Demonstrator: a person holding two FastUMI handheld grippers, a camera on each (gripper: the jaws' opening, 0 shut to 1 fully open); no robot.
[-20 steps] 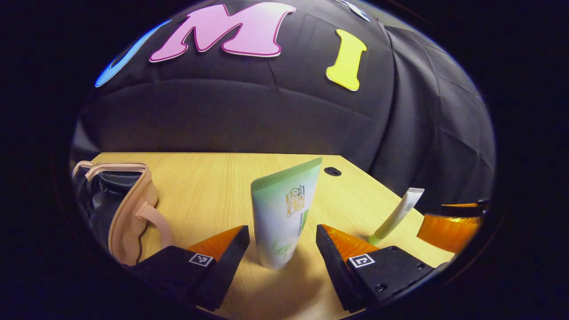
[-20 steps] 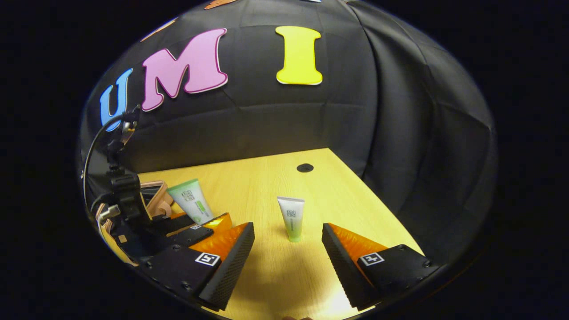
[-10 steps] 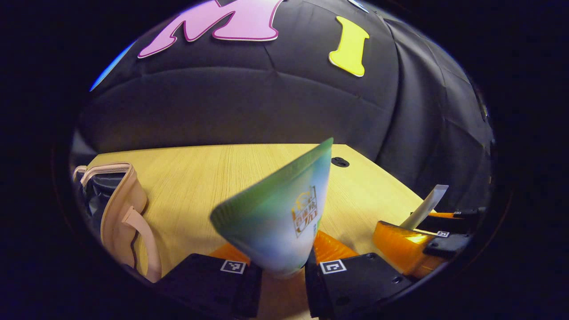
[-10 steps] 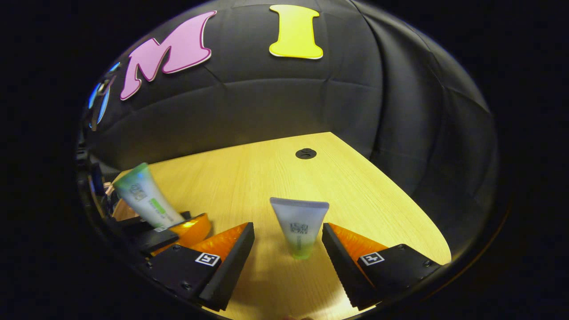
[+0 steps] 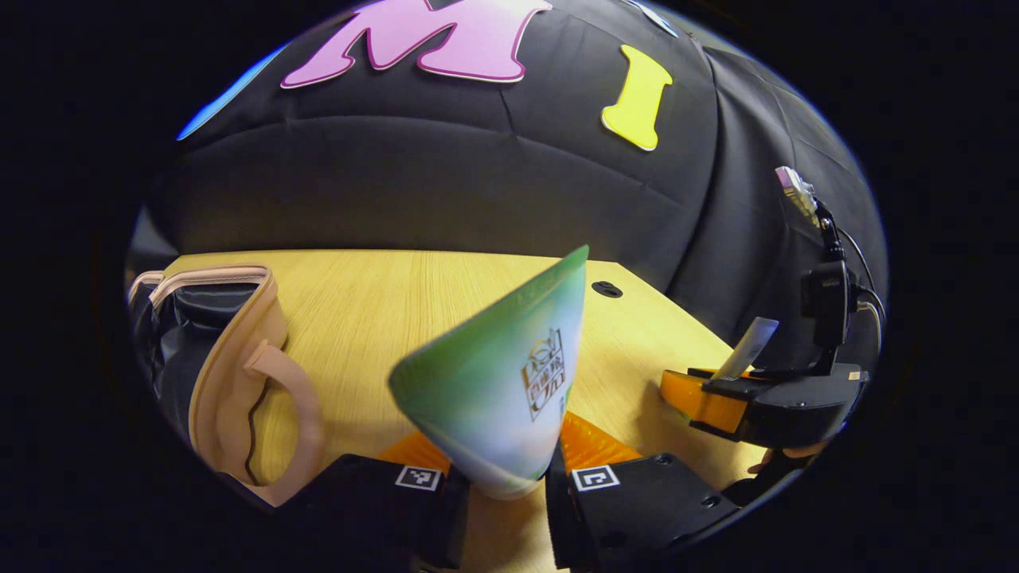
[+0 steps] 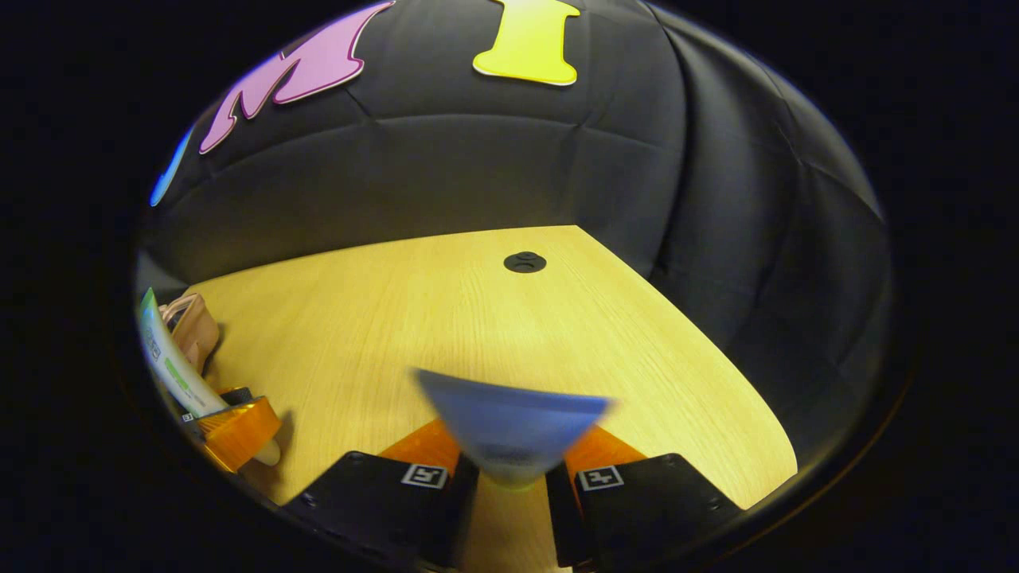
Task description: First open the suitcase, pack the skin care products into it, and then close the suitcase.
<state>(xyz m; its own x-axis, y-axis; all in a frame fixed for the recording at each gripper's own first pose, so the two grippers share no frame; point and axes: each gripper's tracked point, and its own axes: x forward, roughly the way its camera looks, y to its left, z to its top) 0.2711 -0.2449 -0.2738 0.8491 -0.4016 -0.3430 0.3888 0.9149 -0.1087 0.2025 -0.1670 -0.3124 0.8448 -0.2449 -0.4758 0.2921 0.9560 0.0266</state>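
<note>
In the left gripper view, my left gripper (image 5: pixel 503 485) is shut on the cap end of a large green and white tube (image 5: pixel 497 382), which leans left with its flat end up. An open beige suitcase (image 5: pixel 231 374) with a dark lining sits at the left on the wooden table (image 5: pixel 382 302). The right gripper (image 5: pixel 716 398) appears at the right there, holding a small white tube (image 5: pixel 744 350). In the right gripper view, my right gripper (image 6: pixel 509 481) is shut on that small tube (image 6: pixel 513 434), which looks blurred. The left gripper (image 6: pixel 235 430) and the green tube (image 6: pixel 167 358) are at the far left.
A black cable grommet (image 6: pixel 525 261) is set in the table near its far corner. The table's right edge (image 6: pixel 700 334) runs diagonally close to the right gripper. Black cloth walls stand behind and to the right.
Both grippers have closed: the left one on the green tube, which tipped left, then the right one on the small tube, which moved in close between its fingers.
</note>
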